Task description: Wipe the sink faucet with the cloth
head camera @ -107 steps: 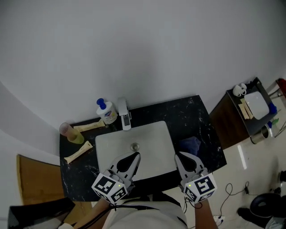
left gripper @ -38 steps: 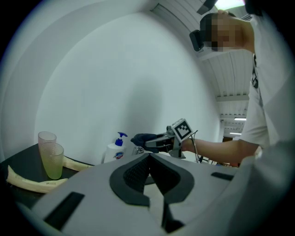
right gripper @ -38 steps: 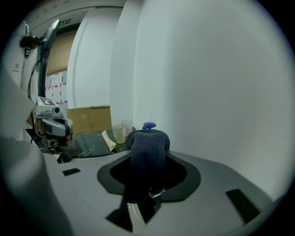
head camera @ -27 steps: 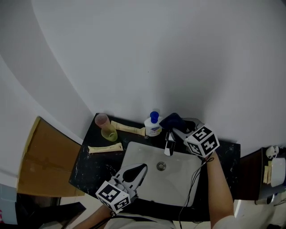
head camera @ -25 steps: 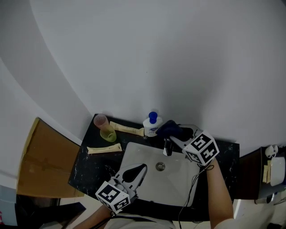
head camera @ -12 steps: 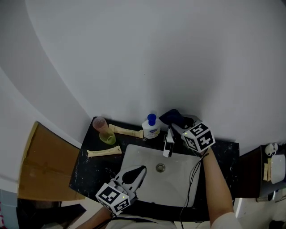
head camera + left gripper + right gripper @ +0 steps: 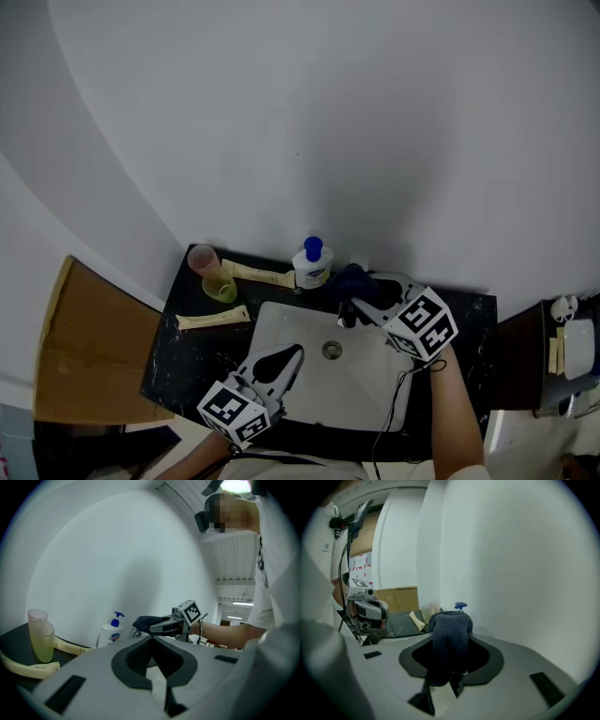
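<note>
Head view: your right gripper (image 7: pixel 359 302) holds the dark blue knitted cloth (image 7: pixel 353 279) on the chrome sink faucet (image 7: pixel 345 317) behind the white rectangular basin (image 7: pixel 281 323); your left gripper (image 7: pixel 289 354) hovers over its front. Left gripper view: jaws pressed together, empty. Right gripper view: jaws clenched on the cloth.

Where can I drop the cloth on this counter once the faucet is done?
Barest: the countertop strip right of the basin, out to the counter's right edge. A smaller free patch lies front-left, in front of the nearer tube. Crowded: back-left, with the cups, second tube and soap bottle, and where the right gripper holds the cloth.
</note>
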Demonstrator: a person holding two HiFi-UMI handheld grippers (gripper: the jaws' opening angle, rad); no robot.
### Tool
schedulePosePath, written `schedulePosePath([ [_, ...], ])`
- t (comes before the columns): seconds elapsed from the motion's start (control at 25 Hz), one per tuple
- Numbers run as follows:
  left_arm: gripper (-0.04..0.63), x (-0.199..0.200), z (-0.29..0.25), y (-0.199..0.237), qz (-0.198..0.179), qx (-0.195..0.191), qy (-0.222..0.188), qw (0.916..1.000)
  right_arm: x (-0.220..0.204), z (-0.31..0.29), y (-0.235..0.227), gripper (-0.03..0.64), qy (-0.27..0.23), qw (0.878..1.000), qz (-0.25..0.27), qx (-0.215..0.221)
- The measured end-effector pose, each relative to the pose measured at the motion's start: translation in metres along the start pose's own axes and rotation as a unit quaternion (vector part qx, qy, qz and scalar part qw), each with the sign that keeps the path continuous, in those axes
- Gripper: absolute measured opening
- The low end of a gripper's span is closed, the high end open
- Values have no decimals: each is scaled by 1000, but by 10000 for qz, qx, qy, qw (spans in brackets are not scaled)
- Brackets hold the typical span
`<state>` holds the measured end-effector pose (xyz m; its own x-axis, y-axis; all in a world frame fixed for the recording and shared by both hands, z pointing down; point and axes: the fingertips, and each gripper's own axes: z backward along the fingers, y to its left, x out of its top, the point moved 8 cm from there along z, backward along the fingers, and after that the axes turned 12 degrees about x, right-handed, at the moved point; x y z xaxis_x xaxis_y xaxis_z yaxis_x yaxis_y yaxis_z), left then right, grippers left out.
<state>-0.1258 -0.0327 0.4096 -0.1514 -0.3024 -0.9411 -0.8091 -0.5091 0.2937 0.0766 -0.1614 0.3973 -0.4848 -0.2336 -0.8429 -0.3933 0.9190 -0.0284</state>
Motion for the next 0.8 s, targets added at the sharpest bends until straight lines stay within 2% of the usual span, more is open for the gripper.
schedulePosePath([
  [0.16,2,-4,-2,-1,22,-86,39,10000,-1,-2,-2,144,34,10000,15,-69],
  [0.4,2,0,3,2,-5,-39,56,10000,5,-16,-72,144,-351,9951,-540,-756],
  [0.48,2,-1,5,2,-2,12,80,10000,8,-19,-84,144,-321,9939,-636,-838],
  [0.68,2,-3,0,-1,10,-132,96,9999,7,-13,-67,144,-195,9944,-421,-946],
  [0.8,2,-5,-6,-7,14,-282,127,9995,4,-8,-38,144,-106,9973,-250,-679],
])
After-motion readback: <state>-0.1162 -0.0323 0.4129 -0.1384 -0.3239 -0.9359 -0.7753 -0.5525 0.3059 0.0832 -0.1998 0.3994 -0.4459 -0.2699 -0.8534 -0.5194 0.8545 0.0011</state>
